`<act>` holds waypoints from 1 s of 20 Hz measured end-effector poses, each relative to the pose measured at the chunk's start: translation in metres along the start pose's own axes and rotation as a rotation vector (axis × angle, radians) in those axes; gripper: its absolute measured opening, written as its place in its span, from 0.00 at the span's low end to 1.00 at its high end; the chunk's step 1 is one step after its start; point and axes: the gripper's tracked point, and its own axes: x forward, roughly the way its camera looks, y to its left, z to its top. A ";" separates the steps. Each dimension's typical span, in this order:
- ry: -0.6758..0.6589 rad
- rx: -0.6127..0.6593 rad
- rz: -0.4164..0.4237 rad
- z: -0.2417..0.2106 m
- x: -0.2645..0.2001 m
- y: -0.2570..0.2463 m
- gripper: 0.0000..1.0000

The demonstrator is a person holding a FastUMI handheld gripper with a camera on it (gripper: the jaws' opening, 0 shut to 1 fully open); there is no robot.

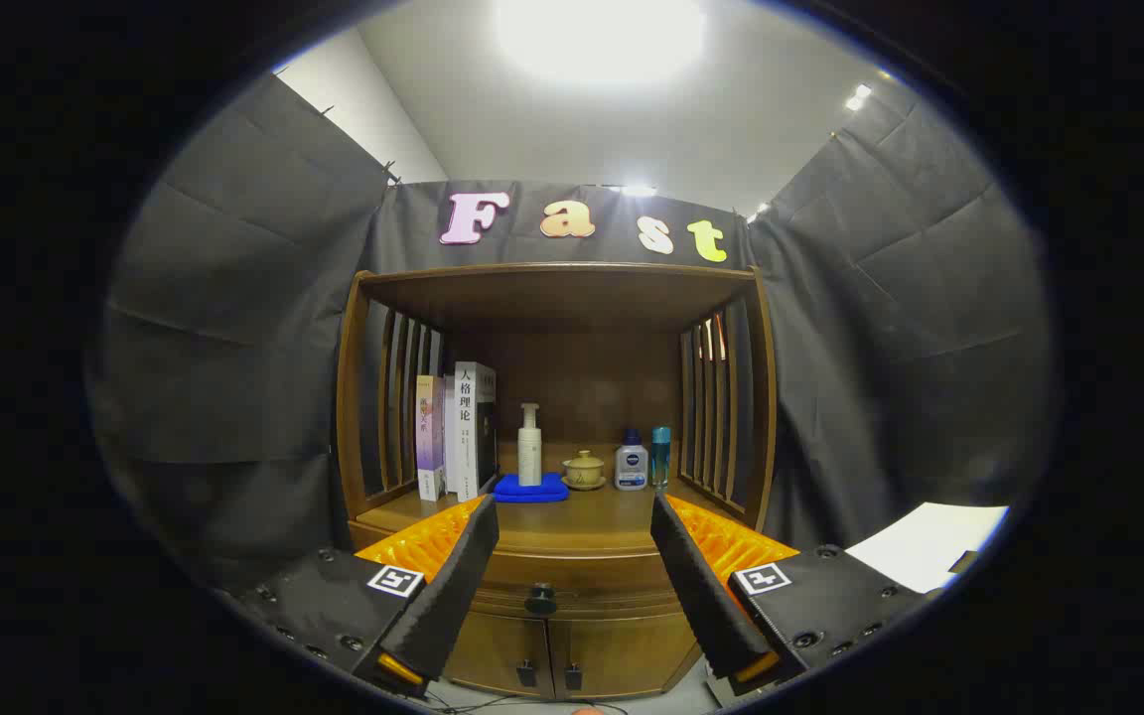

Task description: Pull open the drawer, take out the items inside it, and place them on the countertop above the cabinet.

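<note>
A brown wooden cabinet stands straight ahead. Its drawer is closed, with a dark round knob at its middle. The knob sits between my two fingers, some way beyond them. My gripper is open, nothing between its fingers. The countertop above the drawer carries upright books, a white pump bottle on a blue cloth, a small lidded cup, a white-and-blue bottle and a slim teal bottle. What is inside the drawer is hidden.
Slatted wooden sides and a top board frame the countertop shelf. Two lower cabinet doors with small dark handles sit under the drawer. A white surface lies to the right of the cabinet.
</note>
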 end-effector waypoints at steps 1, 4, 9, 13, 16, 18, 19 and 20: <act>0.003 0.001 0.002 -0.001 0.000 0.001 0.98; 0.016 0.003 0.011 -0.008 -0.001 0.006 0.98; 0.022 0.008 0.018 -0.012 0.001 0.011 0.98; 0.024 0.016 0.025 -0.015 0.002 0.014 0.98; 0.024 0.026 0.033 -0.020 0.006 0.017 0.98; 0.030 0.016 0.035 -0.025 0.013 0.018 0.98; 0.038 0.011 0.041 -0.029 0.017 0.019 0.98; 0.050 0.007 0.042 -0.035 0.022 0.020 0.98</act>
